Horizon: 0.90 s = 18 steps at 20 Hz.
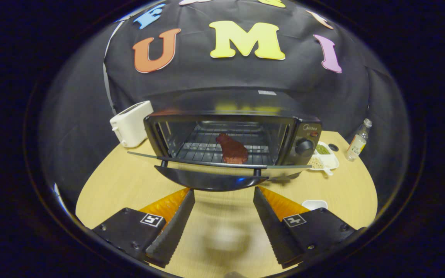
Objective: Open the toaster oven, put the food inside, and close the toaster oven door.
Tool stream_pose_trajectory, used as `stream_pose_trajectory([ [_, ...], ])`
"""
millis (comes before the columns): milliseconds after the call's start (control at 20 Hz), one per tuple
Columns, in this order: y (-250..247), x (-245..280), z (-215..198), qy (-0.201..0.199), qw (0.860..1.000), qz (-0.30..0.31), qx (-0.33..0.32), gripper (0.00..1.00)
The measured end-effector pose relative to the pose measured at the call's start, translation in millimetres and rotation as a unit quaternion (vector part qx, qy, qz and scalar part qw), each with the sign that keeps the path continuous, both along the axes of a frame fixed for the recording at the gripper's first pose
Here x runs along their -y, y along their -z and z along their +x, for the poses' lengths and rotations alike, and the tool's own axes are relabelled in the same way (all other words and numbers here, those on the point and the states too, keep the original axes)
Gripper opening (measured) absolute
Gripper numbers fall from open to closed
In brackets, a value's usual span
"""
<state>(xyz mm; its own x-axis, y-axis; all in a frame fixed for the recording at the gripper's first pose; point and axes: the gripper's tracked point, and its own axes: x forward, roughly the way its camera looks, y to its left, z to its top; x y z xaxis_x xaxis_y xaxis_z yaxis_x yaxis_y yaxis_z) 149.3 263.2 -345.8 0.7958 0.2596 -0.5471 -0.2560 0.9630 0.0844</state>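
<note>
Glass door (pixel 214 164) is down flat with the meat (pixel 232 150) already on the rack, so slide the empty, spread-apart gripper (pixel 223 193) under its handle (pixel 211 180) and lift evenly, I'd say.

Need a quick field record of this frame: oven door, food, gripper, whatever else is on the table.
oven door: toaster oven door open, folded down flat
food: brown piece of food on the rack inside
gripper: gripper open, holding nothing, fingertips just short of the door handle
beside oven: white toaster one side; divided dish and small bottle other side
left to do: close door
</note>
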Motion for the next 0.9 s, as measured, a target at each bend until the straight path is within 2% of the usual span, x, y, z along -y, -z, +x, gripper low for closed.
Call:
stream_pose_trajectory([
  [250, -26.3, 5.2, 25.0, 0.018, 0.999, 0.011, 0.026, 0.97],
  [400, -21.4, 9.1, 28.7, 0.018, 0.999, 0.008, 0.028, 0.98],
  [650, -40.4, 22.2, 13.2, 0.028, 0.999, 0.011, 0.036, 0.98],
  [900, -105.1, 54.0, -13.1, 0.036, 0.995, 0.024, 0.089, 0.98],
])
